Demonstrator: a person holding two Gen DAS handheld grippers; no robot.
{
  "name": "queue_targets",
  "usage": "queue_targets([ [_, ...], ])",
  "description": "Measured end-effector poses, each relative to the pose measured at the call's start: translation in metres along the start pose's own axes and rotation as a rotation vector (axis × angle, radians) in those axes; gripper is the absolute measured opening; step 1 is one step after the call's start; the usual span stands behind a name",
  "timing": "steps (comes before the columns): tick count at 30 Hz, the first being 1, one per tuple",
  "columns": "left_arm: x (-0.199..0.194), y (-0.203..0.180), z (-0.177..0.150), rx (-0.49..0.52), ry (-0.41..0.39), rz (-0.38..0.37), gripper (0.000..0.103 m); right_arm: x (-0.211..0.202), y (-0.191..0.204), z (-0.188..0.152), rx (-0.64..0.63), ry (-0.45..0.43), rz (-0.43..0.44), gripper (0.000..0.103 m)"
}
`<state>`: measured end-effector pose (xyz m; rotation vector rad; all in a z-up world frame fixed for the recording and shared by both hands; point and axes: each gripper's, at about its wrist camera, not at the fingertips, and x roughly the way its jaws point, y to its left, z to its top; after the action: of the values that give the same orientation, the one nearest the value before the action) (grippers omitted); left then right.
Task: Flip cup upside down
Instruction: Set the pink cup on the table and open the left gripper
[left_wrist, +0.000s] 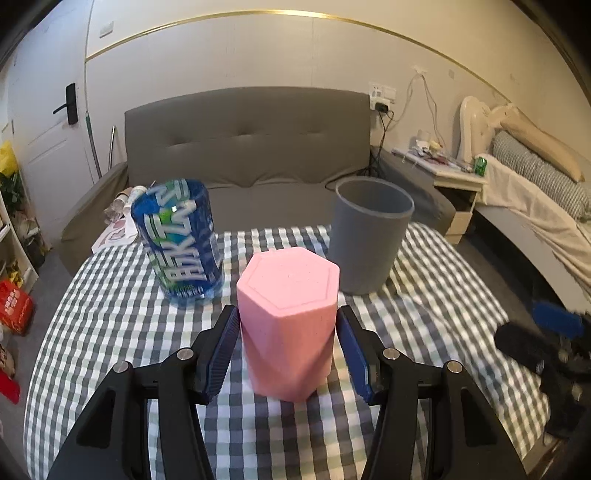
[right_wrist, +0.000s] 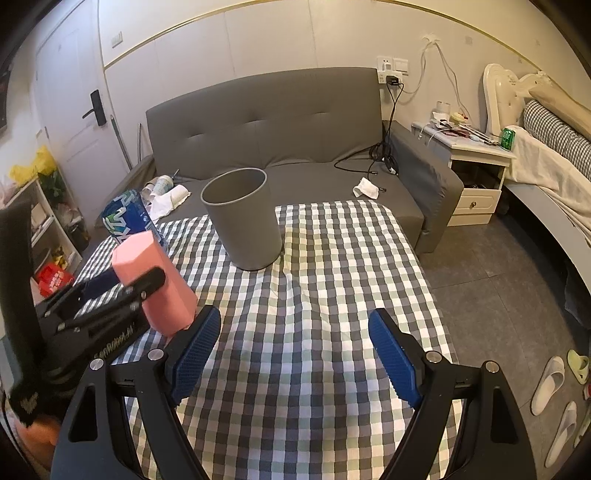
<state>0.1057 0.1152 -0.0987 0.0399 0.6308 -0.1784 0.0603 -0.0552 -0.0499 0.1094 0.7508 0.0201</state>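
Observation:
A pink hexagonal cup (left_wrist: 290, 325) stands upside down on the checkered tablecloth (left_wrist: 424, 332), its closed base facing up. My left gripper (left_wrist: 286, 354) is open, one blue pad on each side of the cup, with small gaps. In the right wrist view the pink cup (right_wrist: 155, 280) is at the left, with the left gripper (right_wrist: 107, 299) around it. My right gripper (right_wrist: 295, 350) is open and empty over the cloth at the table's near right.
A grey cup (left_wrist: 369, 236) stands upright behind the pink cup to the right. A blue labelled bottle (left_wrist: 181, 240) stands behind to the left. A grey sofa (left_wrist: 251, 147) lies beyond the table. A nightstand (right_wrist: 476, 173) and bed are to the right.

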Motion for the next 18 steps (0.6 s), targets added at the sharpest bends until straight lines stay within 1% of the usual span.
queue_targets([
  [4,-0.008,-0.003,-0.006,0.024,-0.015,0.003,0.056,0.002,-0.002,0.001,0.007,0.003,0.0,0.082],
  [10,-0.006,-0.005,-0.006,0.04,-0.012,0.008,0.058,0.001,-0.003,0.001,0.004,0.003,-0.001,0.082],
  [12,-0.005,-0.006,-0.008,0.05,-0.003,-0.002,0.063,0.0,-0.003,0.0,0.003,0.003,-0.003,0.082],
  [14,-0.006,-0.009,-0.009,0.054,-0.003,0.006,0.08,-0.002,-0.004,0.0,0.006,0.002,-0.004,0.082],
  [15,-0.007,-0.009,-0.01,0.053,-0.003,0.006,0.083,-0.003,-0.005,0.0,0.007,0.0,-0.003,0.082],
  [18,-0.012,-0.009,-0.01,0.061,-0.004,-0.008,0.084,-0.004,-0.005,-0.001,-0.002,-0.007,-0.008,0.082],
])
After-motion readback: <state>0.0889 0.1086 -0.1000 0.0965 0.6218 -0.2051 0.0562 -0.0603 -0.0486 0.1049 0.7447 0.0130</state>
